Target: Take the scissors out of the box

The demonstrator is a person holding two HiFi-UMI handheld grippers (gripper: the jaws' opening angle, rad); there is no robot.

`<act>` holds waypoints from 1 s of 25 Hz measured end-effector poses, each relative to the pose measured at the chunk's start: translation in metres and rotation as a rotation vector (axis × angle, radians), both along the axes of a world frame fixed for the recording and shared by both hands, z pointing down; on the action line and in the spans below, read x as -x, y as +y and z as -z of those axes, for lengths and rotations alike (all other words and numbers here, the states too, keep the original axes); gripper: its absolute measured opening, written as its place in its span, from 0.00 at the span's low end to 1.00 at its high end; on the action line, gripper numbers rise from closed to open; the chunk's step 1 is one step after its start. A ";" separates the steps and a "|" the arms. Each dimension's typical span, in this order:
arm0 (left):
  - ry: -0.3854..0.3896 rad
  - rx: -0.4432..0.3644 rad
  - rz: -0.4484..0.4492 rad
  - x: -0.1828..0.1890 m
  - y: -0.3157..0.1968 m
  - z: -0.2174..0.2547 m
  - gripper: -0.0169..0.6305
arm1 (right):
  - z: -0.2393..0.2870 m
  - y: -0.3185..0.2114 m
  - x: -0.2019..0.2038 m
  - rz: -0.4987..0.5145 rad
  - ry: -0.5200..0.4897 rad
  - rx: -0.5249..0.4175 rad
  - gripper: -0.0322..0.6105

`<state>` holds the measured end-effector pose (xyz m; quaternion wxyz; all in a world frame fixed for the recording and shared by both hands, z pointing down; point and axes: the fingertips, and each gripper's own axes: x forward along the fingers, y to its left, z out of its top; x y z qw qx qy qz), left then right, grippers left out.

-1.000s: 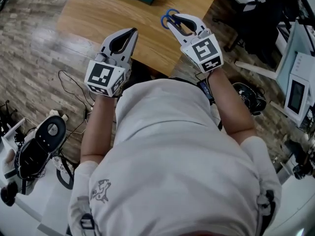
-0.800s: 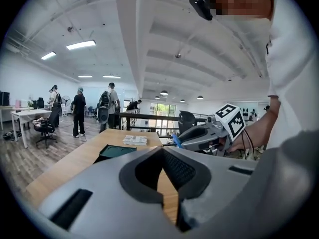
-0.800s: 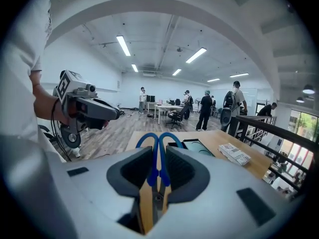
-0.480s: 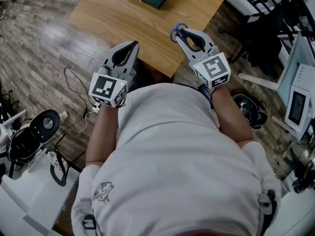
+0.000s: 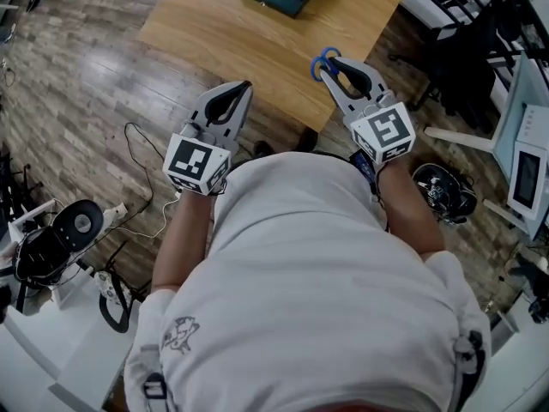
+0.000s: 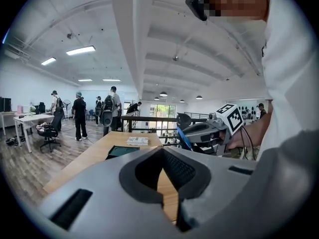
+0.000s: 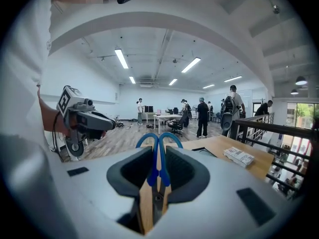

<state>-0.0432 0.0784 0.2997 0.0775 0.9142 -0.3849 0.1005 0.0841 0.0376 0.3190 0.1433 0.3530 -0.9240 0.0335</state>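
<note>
My right tongs [image 5: 329,62], upper right, clamp the blue-handled scissors [image 7: 158,156] above the light wooden table [image 5: 257,41]. My left tongs [image 5: 244,86], centre left, are closed and empty.

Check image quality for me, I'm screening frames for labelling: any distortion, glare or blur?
Head view: sharp, evenly lit, faint sheen on the floor. Left gripper view: heavy fisheye bending, black corners, bright ceiling lights. Right gripper view: same fisheye; scissors fairly sharp.
</note>
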 end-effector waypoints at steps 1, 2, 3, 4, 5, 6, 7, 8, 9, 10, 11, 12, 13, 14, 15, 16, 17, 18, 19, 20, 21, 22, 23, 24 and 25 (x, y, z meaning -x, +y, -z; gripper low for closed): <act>0.006 -0.001 -0.007 0.005 0.003 0.002 0.03 | 0.000 0.004 0.004 -0.009 -0.002 0.003 0.19; 0.013 -0.002 -0.015 0.009 0.006 0.003 0.03 | 0.000 0.009 0.009 -0.019 -0.003 0.004 0.19; 0.020 -0.004 -0.024 0.013 0.011 0.004 0.03 | -0.001 0.015 0.013 -0.030 -0.003 0.004 0.19; 0.025 -0.006 -0.037 0.017 0.016 0.005 0.03 | -0.002 0.021 0.016 -0.042 -0.003 0.004 0.19; 0.027 -0.010 -0.052 0.020 0.022 0.005 0.03 | -0.002 0.027 0.020 -0.054 -0.005 0.003 0.19; 0.027 -0.013 -0.067 0.024 0.027 0.005 0.03 | -0.001 0.033 0.023 -0.065 -0.006 0.001 0.19; 0.027 -0.017 -0.081 0.026 0.032 0.004 0.03 | -0.001 0.038 0.025 -0.074 -0.006 -0.003 0.19; 0.029 -0.018 -0.092 0.029 0.036 0.004 0.03 | 0.000 0.044 0.027 -0.082 -0.006 -0.006 0.19; 0.033 -0.018 -0.101 0.032 0.040 0.004 0.03 | 0.000 0.049 0.028 -0.092 -0.006 -0.008 0.19; 0.040 -0.017 -0.109 0.035 0.044 0.003 0.03 | 0.000 0.053 0.029 -0.103 -0.005 -0.006 0.19; 0.047 -0.012 -0.117 0.037 0.047 0.001 0.03 | 0.000 0.058 0.030 -0.115 -0.003 -0.003 0.19; 0.054 -0.004 -0.124 0.040 0.052 -0.001 0.03 | -0.001 0.063 0.030 -0.126 0.001 0.002 0.19; 0.058 0.006 -0.131 0.043 0.057 -0.006 0.03 | -0.003 0.069 0.031 -0.135 0.007 0.007 0.19; 0.061 0.018 -0.134 0.046 0.061 -0.010 0.03 | -0.004 0.074 0.031 -0.143 0.012 0.012 0.19; 0.064 0.028 -0.133 0.048 0.063 -0.014 0.03 | -0.004 0.077 0.030 -0.148 0.016 0.016 0.19; 0.069 0.036 -0.129 0.051 0.064 -0.017 0.03 | -0.005 0.079 0.029 -0.151 0.019 0.018 0.19; 0.075 0.042 -0.122 0.052 0.065 -0.019 0.03 | -0.004 0.081 0.029 -0.152 0.022 0.020 0.19; 0.082 0.046 -0.117 0.054 0.068 -0.019 0.03 | -0.004 0.083 0.028 -0.150 0.025 0.020 0.19; 0.087 0.050 -0.114 0.054 0.071 -0.020 0.03 | -0.004 0.086 0.029 -0.146 0.028 0.018 0.19; 0.089 0.051 -0.113 0.054 0.076 -0.020 0.03 | -0.004 0.090 0.030 -0.140 0.030 0.016 0.19; 0.089 0.051 -0.113 0.053 0.080 -0.021 0.03 | -0.003 0.094 0.032 -0.132 0.031 0.014 0.19; 0.088 0.050 -0.112 0.052 0.084 -0.022 0.03 | -0.003 0.097 0.033 -0.123 0.030 0.012 0.19; 0.085 0.050 -0.110 0.050 0.087 -0.023 0.03 | -0.003 0.101 0.035 -0.113 0.030 0.010 0.19; 0.085 0.051 -0.106 0.047 0.089 -0.024 0.03 | -0.004 0.104 0.035 -0.102 0.031 0.008 0.19; 0.088 0.054 -0.101 0.044 0.091 -0.025 0.03 | -0.005 0.108 0.034 -0.089 0.035 0.007 0.19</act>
